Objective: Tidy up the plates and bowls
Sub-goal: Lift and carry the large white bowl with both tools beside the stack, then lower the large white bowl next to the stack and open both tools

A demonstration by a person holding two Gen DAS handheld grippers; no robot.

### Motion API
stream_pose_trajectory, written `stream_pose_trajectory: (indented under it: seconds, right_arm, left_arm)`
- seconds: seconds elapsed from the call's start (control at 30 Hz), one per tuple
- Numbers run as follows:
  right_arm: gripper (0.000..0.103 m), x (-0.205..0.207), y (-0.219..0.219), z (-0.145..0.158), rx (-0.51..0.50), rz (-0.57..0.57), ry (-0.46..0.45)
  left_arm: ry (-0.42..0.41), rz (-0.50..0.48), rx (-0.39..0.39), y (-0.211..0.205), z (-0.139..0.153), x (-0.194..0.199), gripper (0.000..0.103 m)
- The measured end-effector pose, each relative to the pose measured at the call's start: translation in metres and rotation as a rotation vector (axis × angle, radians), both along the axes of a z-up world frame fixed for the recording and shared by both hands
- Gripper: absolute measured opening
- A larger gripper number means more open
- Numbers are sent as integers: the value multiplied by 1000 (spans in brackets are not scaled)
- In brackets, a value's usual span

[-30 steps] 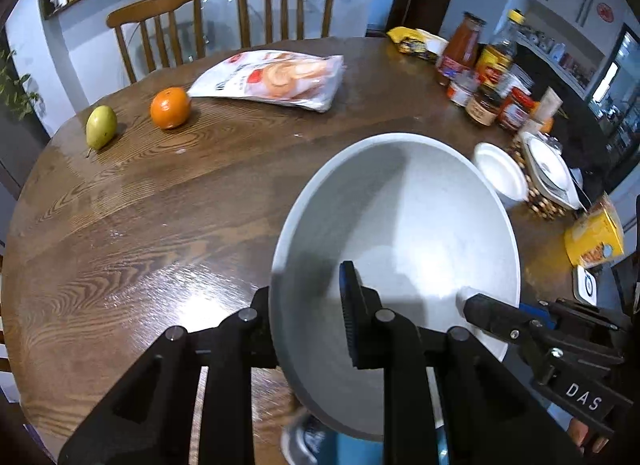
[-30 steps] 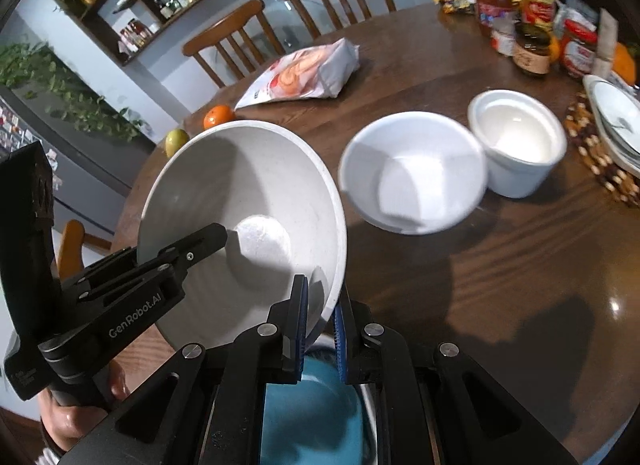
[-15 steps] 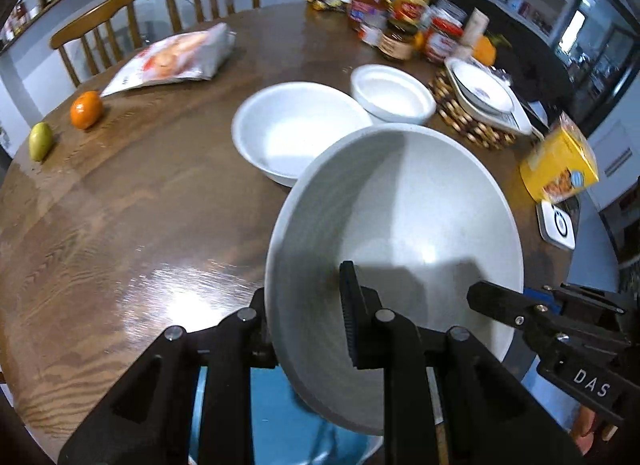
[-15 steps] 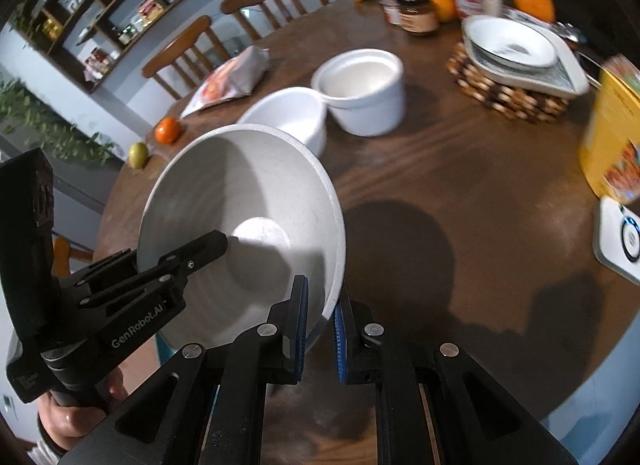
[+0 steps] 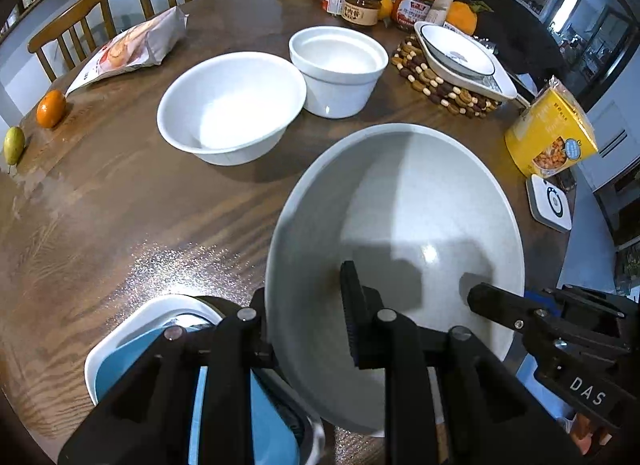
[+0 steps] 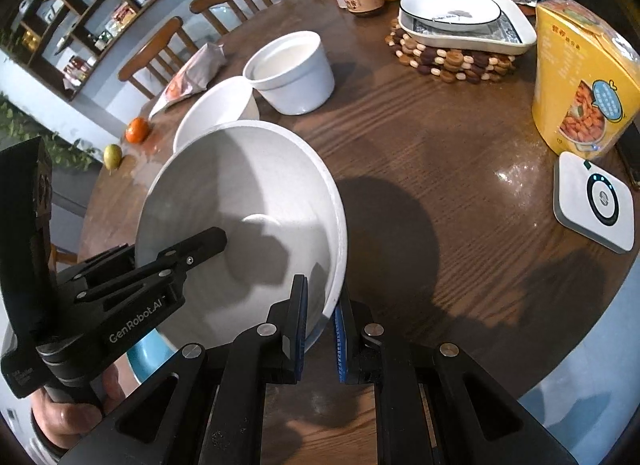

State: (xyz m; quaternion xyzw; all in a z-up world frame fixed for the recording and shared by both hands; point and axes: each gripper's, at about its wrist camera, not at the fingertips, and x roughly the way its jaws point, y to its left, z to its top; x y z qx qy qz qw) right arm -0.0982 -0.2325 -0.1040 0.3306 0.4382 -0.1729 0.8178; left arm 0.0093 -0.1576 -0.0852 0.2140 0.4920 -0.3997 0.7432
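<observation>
A large pale grey bowl (image 5: 400,225) hangs tilted above the wooden table's near edge (image 5: 100,225), gripped at opposite rims. My left gripper (image 5: 308,317) is shut on its near-left rim, one finger inside and one outside. My right gripper (image 6: 320,321) is shut on the other rim (image 6: 336,265) and shows in the left wrist view as a black finger (image 5: 492,305). Beyond stand a wide white bowl (image 5: 232,105) and a straight-sided white bowl (image 5: 340,65). A black-rimmed plate (image 6: 448,9) lies in a white dish (image 6: 516,41) on a beaded trivet (image 6: 452,61).
A blue dish in a white tray (image 5: 116,345) sits under my left gripper. A yellow box (image 6: 580,77) and a white square device (image 6: 596,197) stand at the right edge. Jars and bottles (image 5: 360,5), a snack bag (image 5: 136,45), an orange (image 5: 51,108) and a pear (image 5: 14,139) lie farther off.
Both grippers have carried the grey bowl rightward along the table and a little lower. The white bowls, the plates and the yellow box came into view, as did the blue dish below.
</observation>
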Motion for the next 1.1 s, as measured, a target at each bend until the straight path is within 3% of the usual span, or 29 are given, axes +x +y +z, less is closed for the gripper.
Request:
stream_pose_trajectory:
  seconds: [0.97,1.03,1.1]
  right_arm:
    - [13,15,1,-13,12,30,38]
    - [14,16,1,-14,17,26,40]
    - [21,15,0,-12,10,25,34]
  left_arm:
    - [-4,71,42,4,-13,10,24]
    - [-9,77,38,5,-10,11,33]
    - [-23,79,29,7,-6,11,43]
